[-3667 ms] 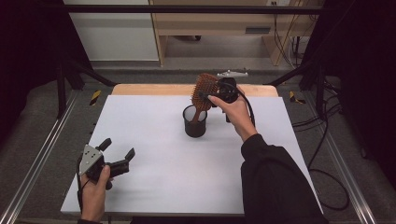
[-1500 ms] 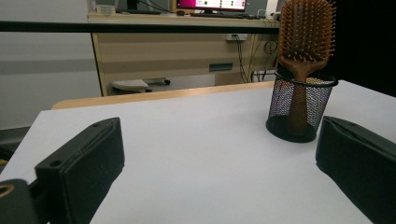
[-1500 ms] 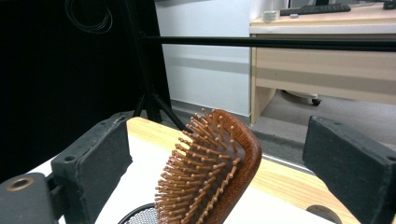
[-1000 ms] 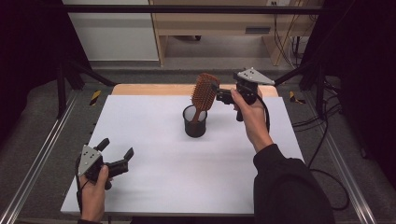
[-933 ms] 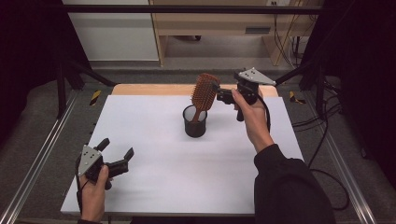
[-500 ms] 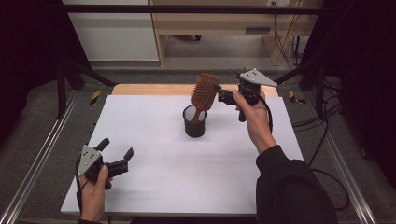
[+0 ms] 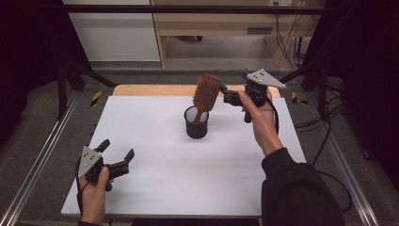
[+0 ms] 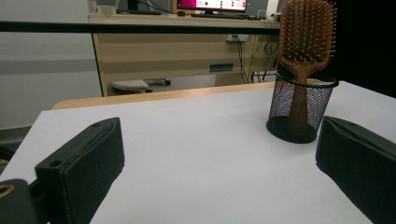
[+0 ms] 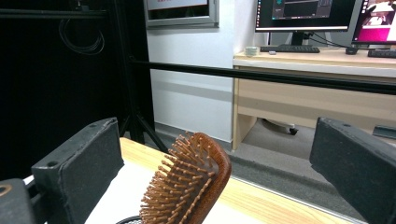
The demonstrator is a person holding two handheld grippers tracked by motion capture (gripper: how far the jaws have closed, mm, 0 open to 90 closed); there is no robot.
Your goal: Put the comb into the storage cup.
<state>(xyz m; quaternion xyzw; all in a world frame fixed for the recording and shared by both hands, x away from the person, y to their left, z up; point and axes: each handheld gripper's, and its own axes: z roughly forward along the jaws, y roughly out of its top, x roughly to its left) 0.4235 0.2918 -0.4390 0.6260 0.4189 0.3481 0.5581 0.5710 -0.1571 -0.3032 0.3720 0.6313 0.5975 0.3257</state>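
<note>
A wooden paddle hairbrush (image 7: 205, 92) stood handle-down in a black mesh cup (image 7: 196, 123) near the middle of the white desk (image 7: 155, 188), its bristled head rising well above the rim and leaning a little toward the far edge. The right tongs (image 7: 222, 92), held up off the desk in the person's right hand (image 7: 260, 115), pointed at the brush head from just beside it; their jaws were spread wide and gripped nothing, and the right gripper view showed the bristles (image 9: 180, 196) low between the two black jaws, touching neither. The left tongs (image 7: 116, 155) sat low over the near left corner of the desk in the left hand (image 7: 94, 193), well apart from the cup, jaws likewise spread and empty. In the left gripper view, the cup (image 8: 301, 107) and brush (image 8: 306, 35) stood farther along the desk, toward the right jaw. A pale wooden strip (image 7: 141, 90) ran along the desk's far edge.
</note>
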